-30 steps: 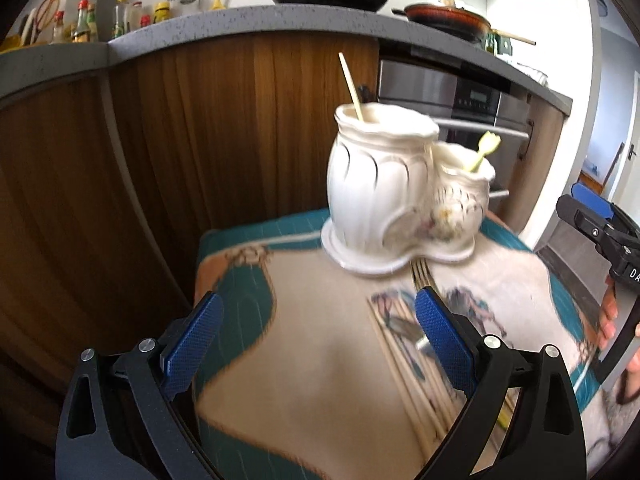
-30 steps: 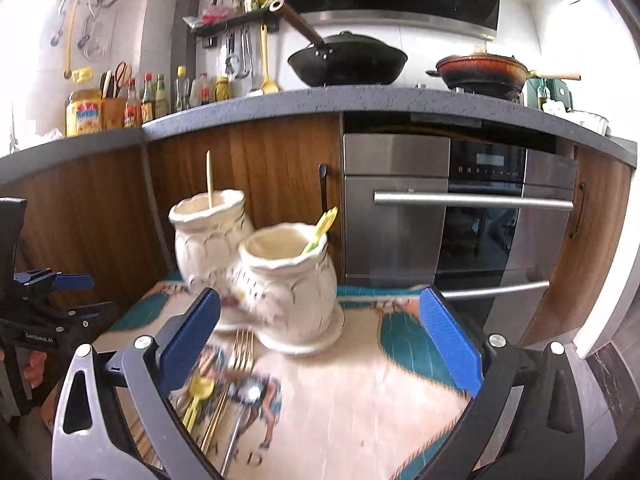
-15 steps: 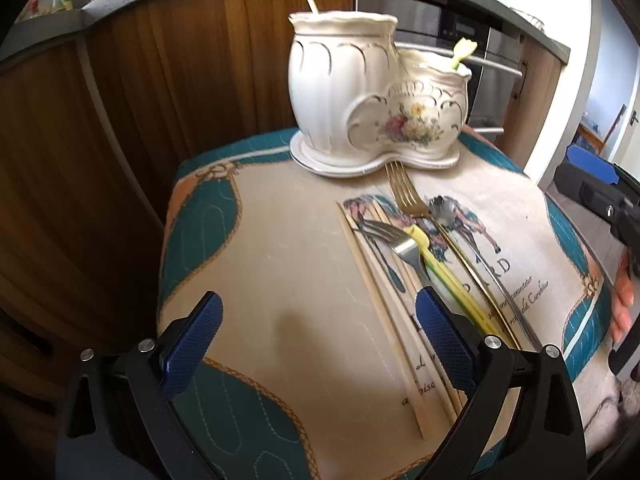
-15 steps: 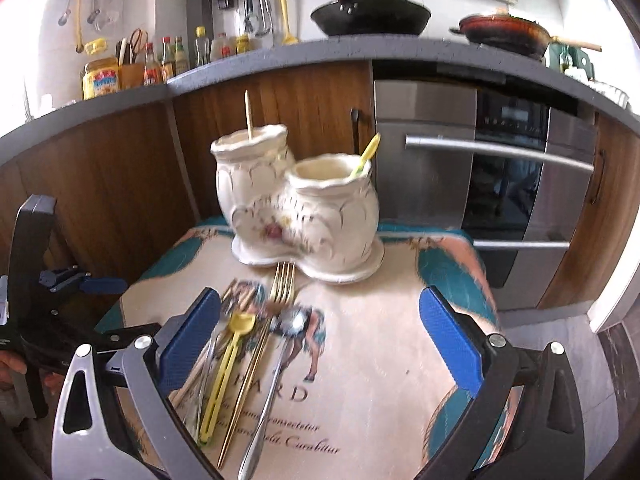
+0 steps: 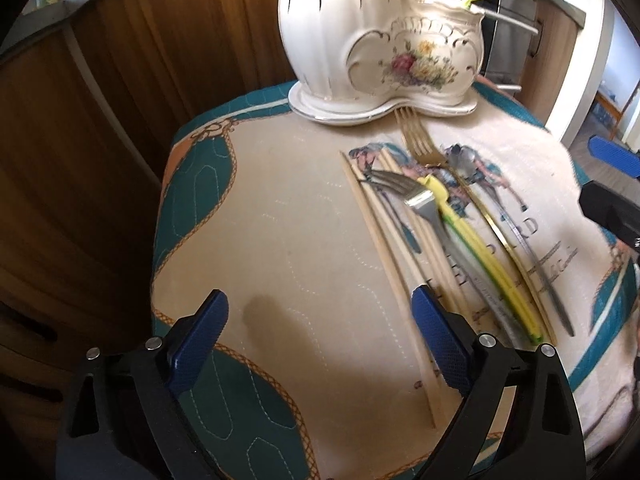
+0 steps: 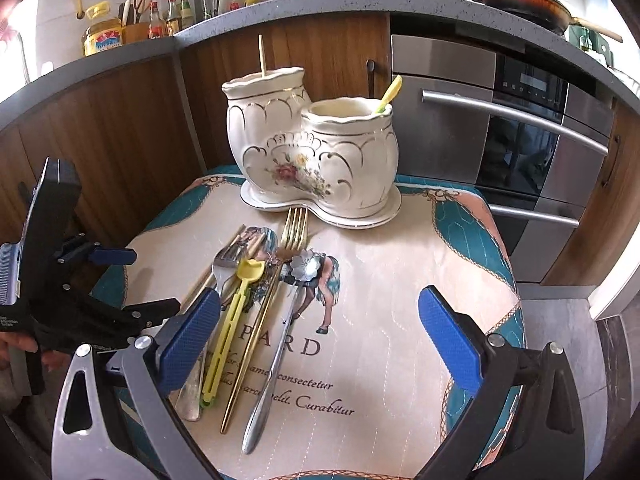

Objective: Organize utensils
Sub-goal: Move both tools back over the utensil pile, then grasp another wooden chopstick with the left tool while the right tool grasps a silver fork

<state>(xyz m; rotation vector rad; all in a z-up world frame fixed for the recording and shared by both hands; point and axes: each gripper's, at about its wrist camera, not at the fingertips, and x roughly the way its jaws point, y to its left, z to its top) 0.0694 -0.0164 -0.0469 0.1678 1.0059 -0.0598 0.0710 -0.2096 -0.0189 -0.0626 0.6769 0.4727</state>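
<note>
Both hand-held grippers [image 5: 316,340] [image 6: 320,340] gape wide, empty, utensils [image 6: 248,304] lying between them.

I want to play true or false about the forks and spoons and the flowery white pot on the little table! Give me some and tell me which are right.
1. The gold fork points its prongs at the white holder. True.
2. The yellow utensil on the mat lies between the silver fork and the gold fork. True.
3. Both cups of the holder are empty. False: a wooden stick stands in the taller cup and a yellow utensil leans in the shorter one.
4. The right hand-held gripper is holding the silver spoon. False: it is open and holds nothing.
5. The left hand-held gripper is open. True.
</note>
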